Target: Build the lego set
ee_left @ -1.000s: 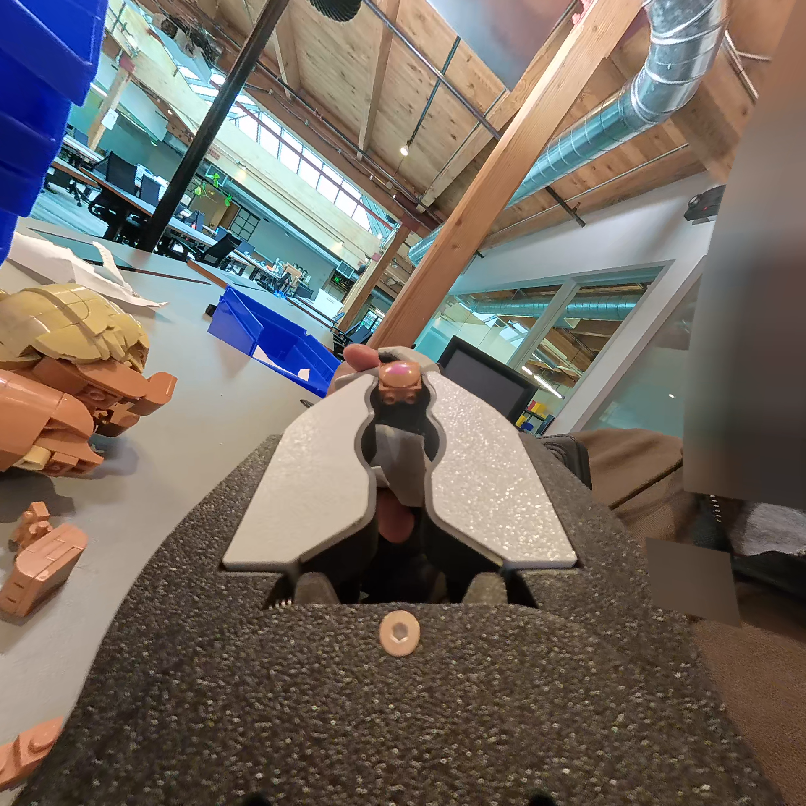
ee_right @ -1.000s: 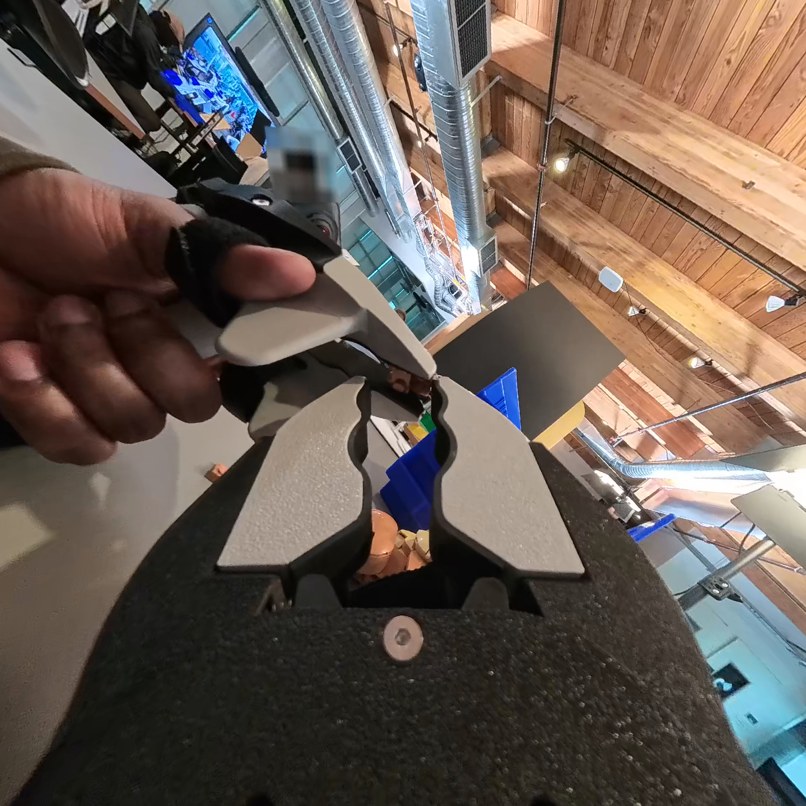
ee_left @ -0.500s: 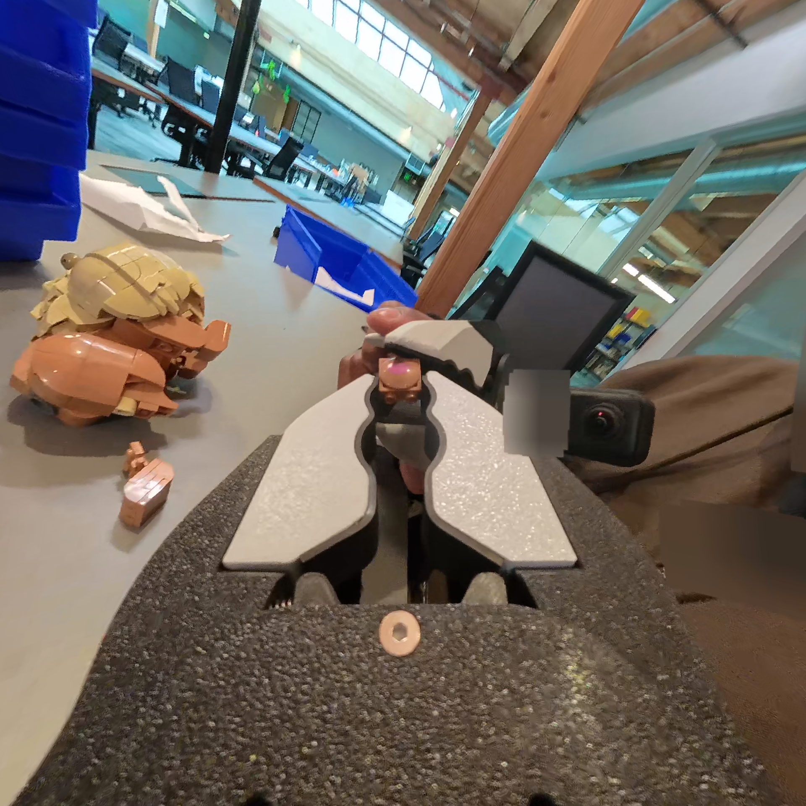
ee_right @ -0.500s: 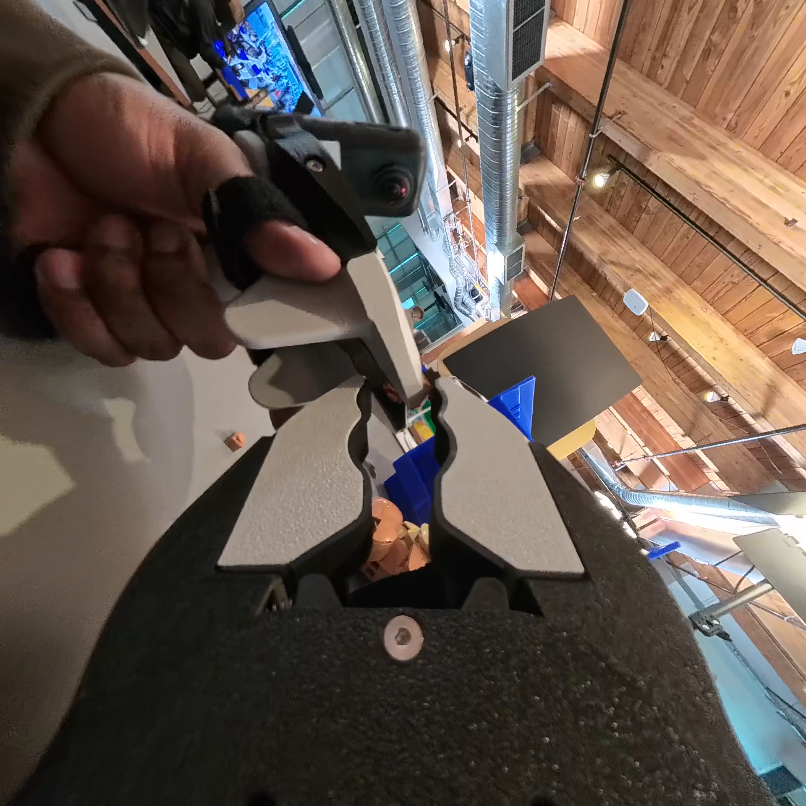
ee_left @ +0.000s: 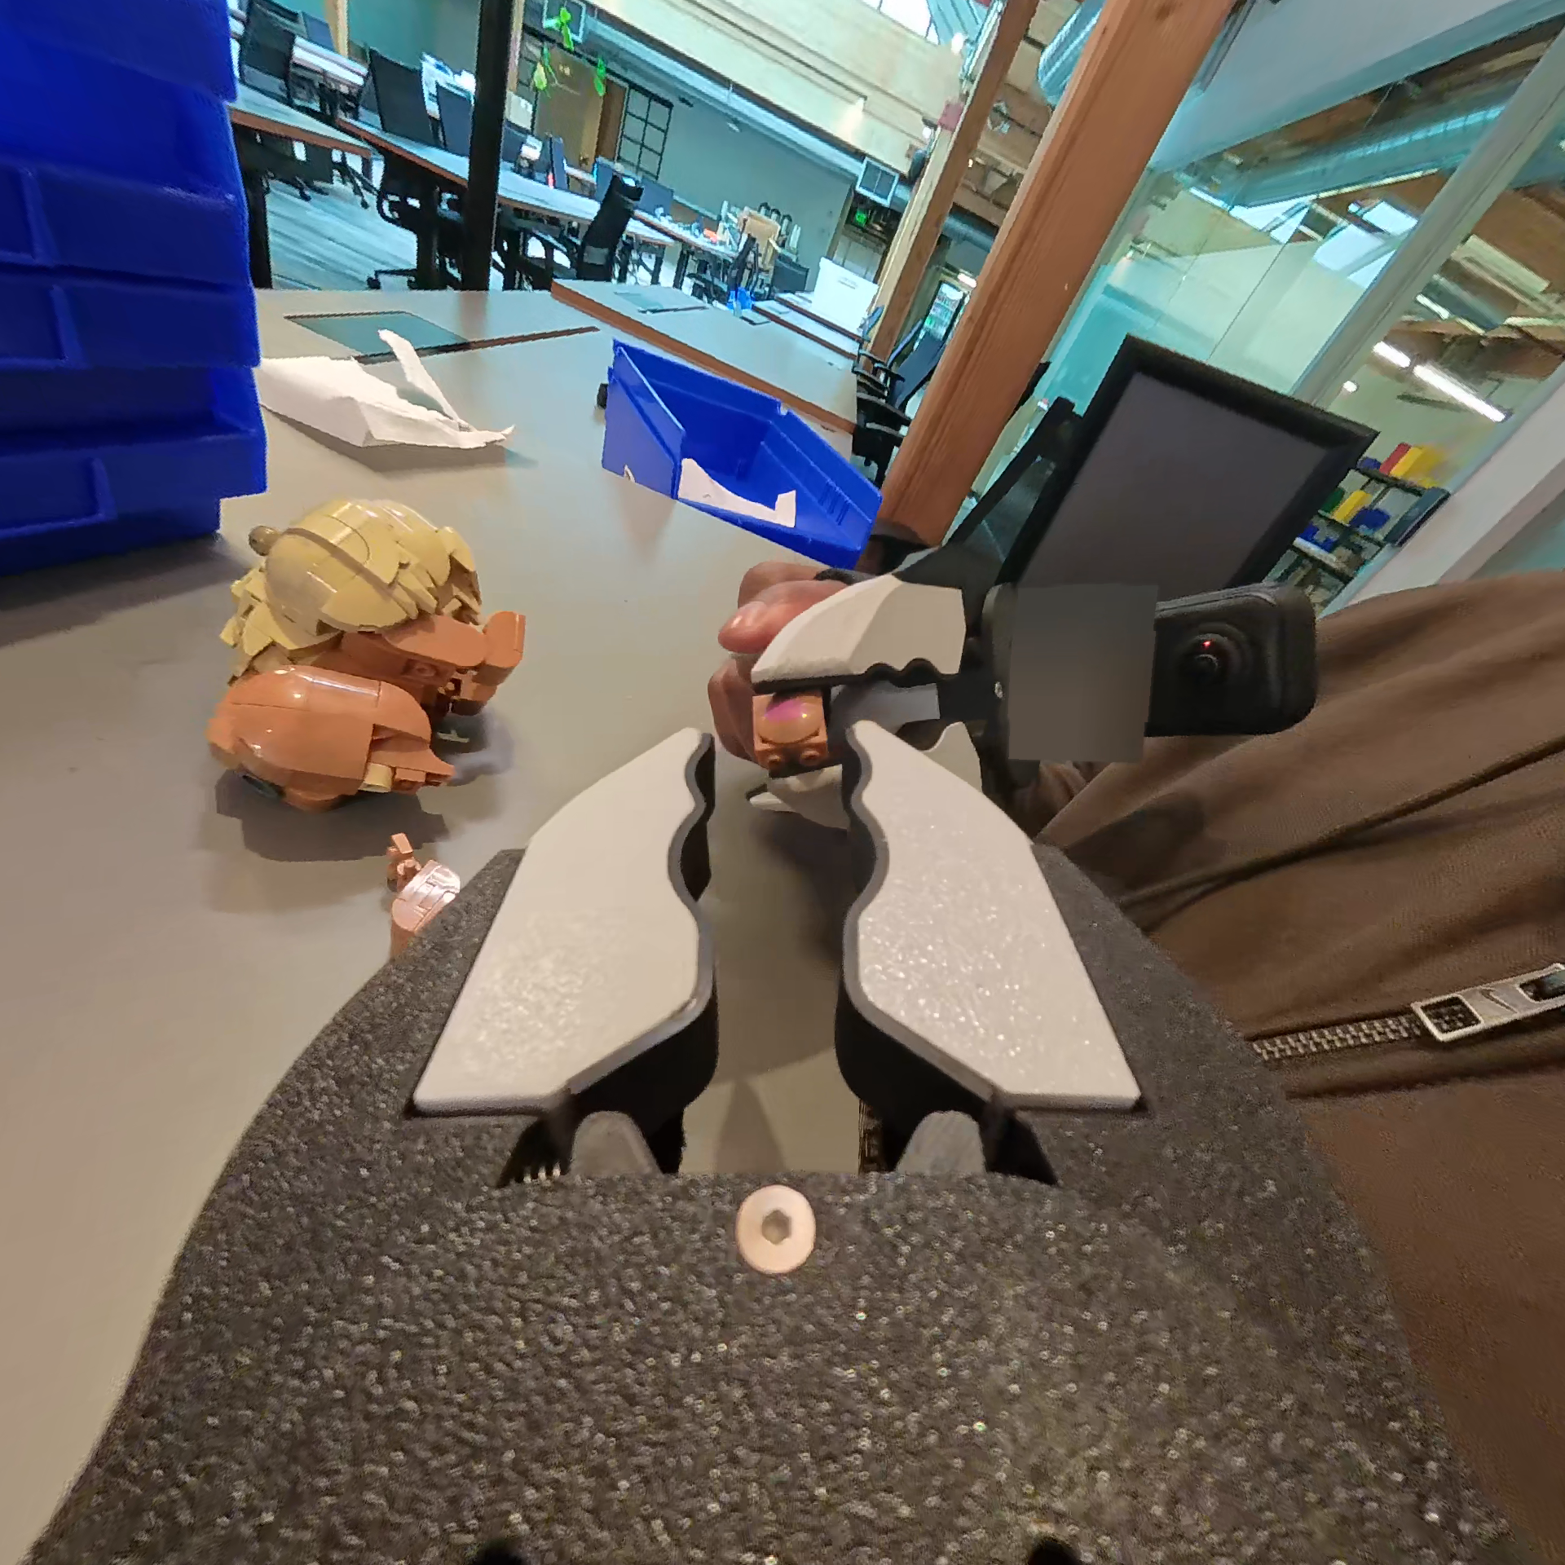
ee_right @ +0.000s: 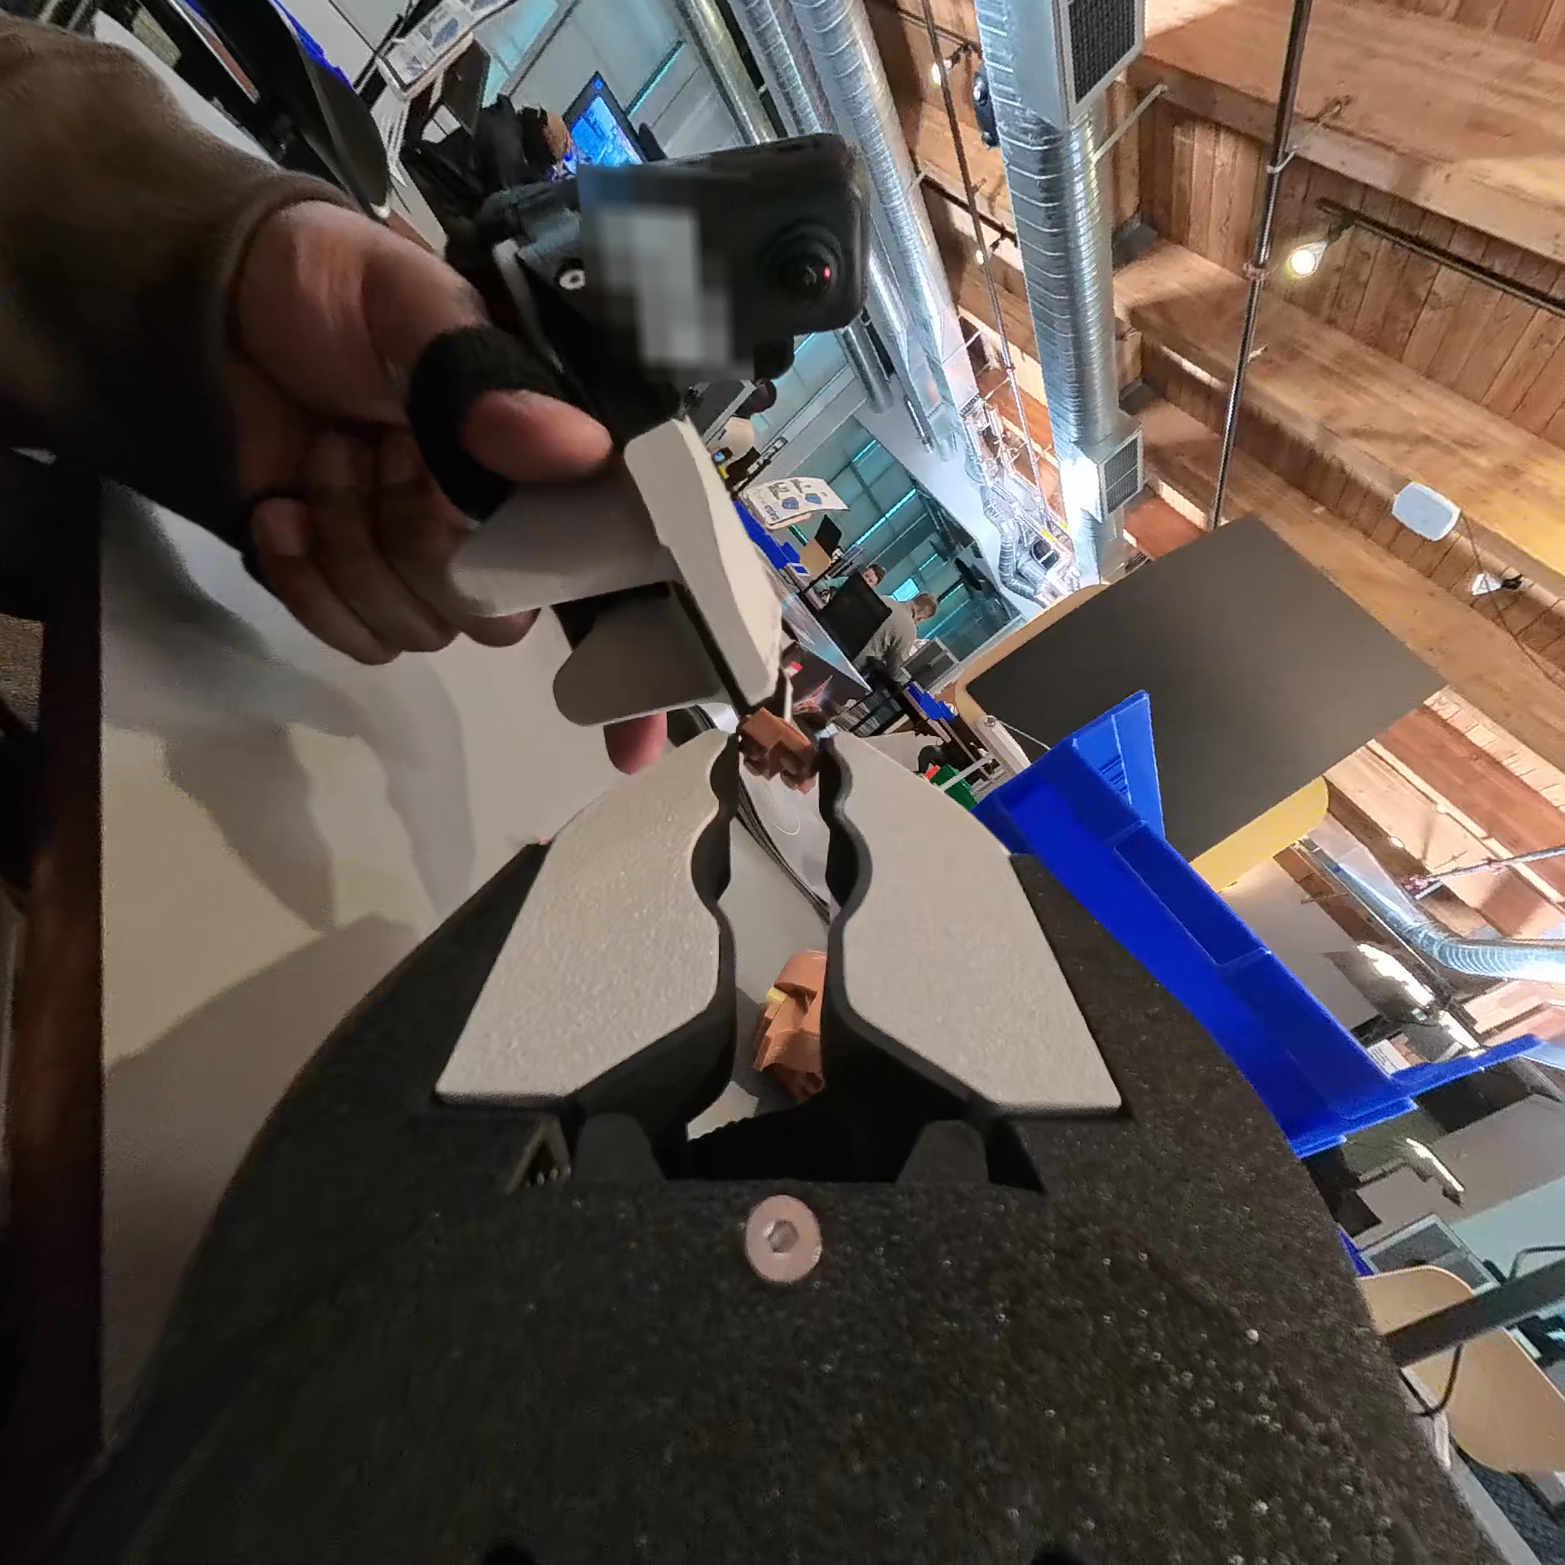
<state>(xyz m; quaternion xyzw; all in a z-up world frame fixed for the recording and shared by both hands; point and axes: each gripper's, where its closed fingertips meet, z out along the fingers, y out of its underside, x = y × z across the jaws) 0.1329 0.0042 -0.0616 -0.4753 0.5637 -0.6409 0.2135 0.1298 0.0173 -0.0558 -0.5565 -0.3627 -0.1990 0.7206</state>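
Note:
A small brown lego piece (ee_left: 794, 738) with a pink top sits between the fingertips of my right gripper (ee_right: 775, 749), which is shut on it (ee_right: 772, 754). In the left wrist view the right gripper (ee_left: 783, 728) comes in from the right, held by a hand. My left gripper (ee_left: 779, 738) is open, its tips on either side of the piece. It also shows in the right wrist view (ee_right: 737, 703), just above the piece. The tan and brown lego model (ee_left: 356, 669) lies on the grey table (ee_left: 127, 974) to the left.
A loose brown sub-assembly (ee_left: 422, 898) lies near my left gripper. A stack of blue bins (ee_left: 118, 296) stands far left, a single blue bin (ee_left: 728, 457) and torn white paper (ee_left: 373, 406) farther back, and a dark monitor (ee_left: 1186, 483) to the right. A brown sleeve is at the right. My two grippers' fingertips are within a few centimetres of each other.
My left gripper has opened and let go of the small brown piece. The right gripper now holds it. Both grippers have tilted down toward the table.

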